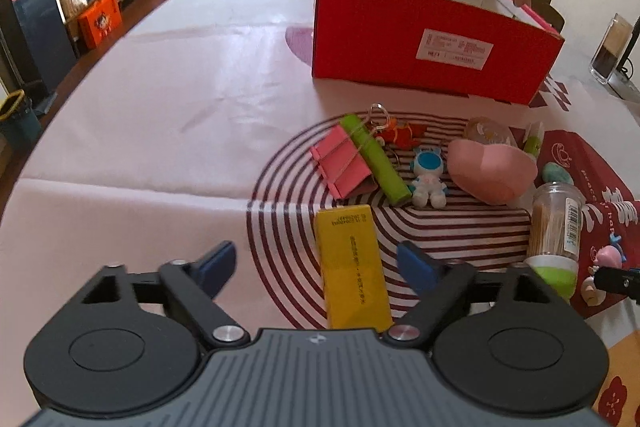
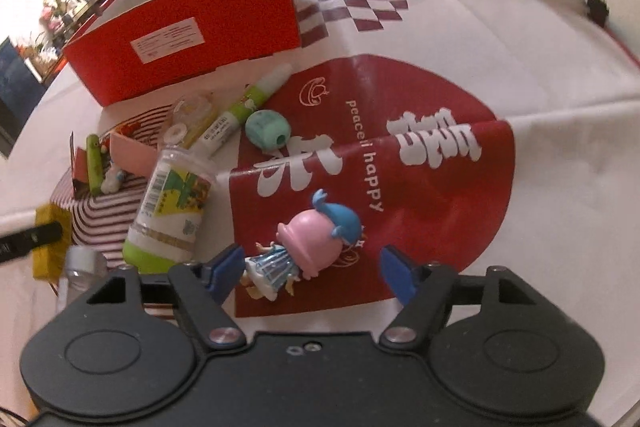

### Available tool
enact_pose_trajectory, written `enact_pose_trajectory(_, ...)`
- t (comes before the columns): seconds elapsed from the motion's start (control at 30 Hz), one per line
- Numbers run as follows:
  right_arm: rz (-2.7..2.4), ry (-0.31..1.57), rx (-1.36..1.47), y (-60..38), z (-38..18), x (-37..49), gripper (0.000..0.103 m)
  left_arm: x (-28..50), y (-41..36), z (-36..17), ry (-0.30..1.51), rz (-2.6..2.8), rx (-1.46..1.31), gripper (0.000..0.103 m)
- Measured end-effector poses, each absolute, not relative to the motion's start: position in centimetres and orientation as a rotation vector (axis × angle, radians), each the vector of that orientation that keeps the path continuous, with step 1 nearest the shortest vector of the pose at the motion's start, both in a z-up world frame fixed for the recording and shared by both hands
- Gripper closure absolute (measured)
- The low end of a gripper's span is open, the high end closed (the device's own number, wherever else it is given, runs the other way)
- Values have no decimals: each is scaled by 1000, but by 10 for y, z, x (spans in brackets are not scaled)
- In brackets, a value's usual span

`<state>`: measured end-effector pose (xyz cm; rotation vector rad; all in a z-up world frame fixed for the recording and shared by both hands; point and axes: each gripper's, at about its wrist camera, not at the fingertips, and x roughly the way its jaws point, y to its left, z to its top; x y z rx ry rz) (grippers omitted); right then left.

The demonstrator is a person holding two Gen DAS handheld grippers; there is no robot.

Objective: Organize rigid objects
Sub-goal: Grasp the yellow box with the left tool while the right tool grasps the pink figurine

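Stage: early, by the look of it; every small item in view lies on the desk [image 1: 160,99], outside the red box [image 1: 432,39]; the box's inside is hidden in both views, so what it already holds cannot be told.

Left gripper [image 1: 316,267]: jaws wide, holding nothing; the yellow box [image 1: 352,267] lies flat between them, pads clear of both its long sides.

Right gripper [image 2: 312,271]: jaws fairly wide, holding nothing; the pink-haired figurine [image 2: 300,243] lies on its side between them; its skirt is just beside the left pad, though contact cannot be told; the right pad stands apart.

Red box: open-topped, at 1 o'clock from the left gripper and 11 o'clock from the right, beyond the clutter.

Left to sort: pink binder clip [image 1: 340,163] and green bar [image 1: 376,159] at 12 o'clock from the yellow box; astronaut toy [image 1: 428,179] and pink shell-shaped thing [image 1: 488,167] at 1 o'clock; toothpick jar [image 2: 172,203] lying at 10 o'clock from the figurine; green marker [image 2: 244,111] and teal sharpener [image 2: 268,131] at 11 o'clock.

Judgement: two pickups look imminent, yellow box and figurine; each then needs carrying to the red box; nearly all the work seems to remain.
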<state>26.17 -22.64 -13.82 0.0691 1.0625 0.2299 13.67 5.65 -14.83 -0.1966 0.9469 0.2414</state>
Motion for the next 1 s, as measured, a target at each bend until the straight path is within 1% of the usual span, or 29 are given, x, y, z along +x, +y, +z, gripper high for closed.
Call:
enact_pose_trajectory(0.07, 222, 1084, 105, -227, -139, 265, 35, 138, 57, -150, 950, 243, -203, 18)
enact_pose_trajectory(0.2, 212, 1120, 166, -226, -141, 273, 41, 140, 57, -154, 969, 242, -203, 33)
enact_pose_trajectory(0.37, 198, 1122, 158, -220, -142, 278, 45, 142, 55, -157, 979, 236, -197, 34)
enact_pose_trajectory(0.43, 202, 1118, 149, -218, -142, 279, 48, 143, 54, -158, 981, 233, -195, 39)
enact_pose_trajectory(0.47, 205, 1117, 149, -217, -142, 279, 51, 143, 54, -158, 982, 229, -197, 40)
enact_pose_trajectory(0.5, 202, 1117, 148, -216, -141, 279, 51, 143, 54, -159, 982, 228, -198, 42)
enact_pose_trajectory(0.57, 197, 1116, 146, -216, -141, 279, 52, 143, 53, -158, 984, 225, -203, 49)
enact_pose_trajectory(0.6, 189, 1111, 145, -216, -139, 278, 67, 143, 53, -158, 985, 220, -203, 55)
enact_pose_trajectory(0.63, 187, 1108, 146, -217, -138, 279, 69, 143, 52, -157, 985, 214, -200, 61)
enact_pose_trajectory(0.67, 192, 1114, 149, -217, -138, 279, 69, 144, 51, -157, 985, 208, -198, 65)
enact_pose_trajectory(0.7, 196, 1115, 150, -217, -137, 279, 69, 143, 50, -157, 985, 202, -196, 70)
enact_pose_trajectory(0.83, 210, 1108, 140, -217, -133, 275, 69, 142, 49, -155, 984, 198, -186, 73)
enact_pose_trajectory(1.0, 250, 1060, 114, -216, -116, 270, 69, 137, 54, -151, 976, 189, -212, 73)
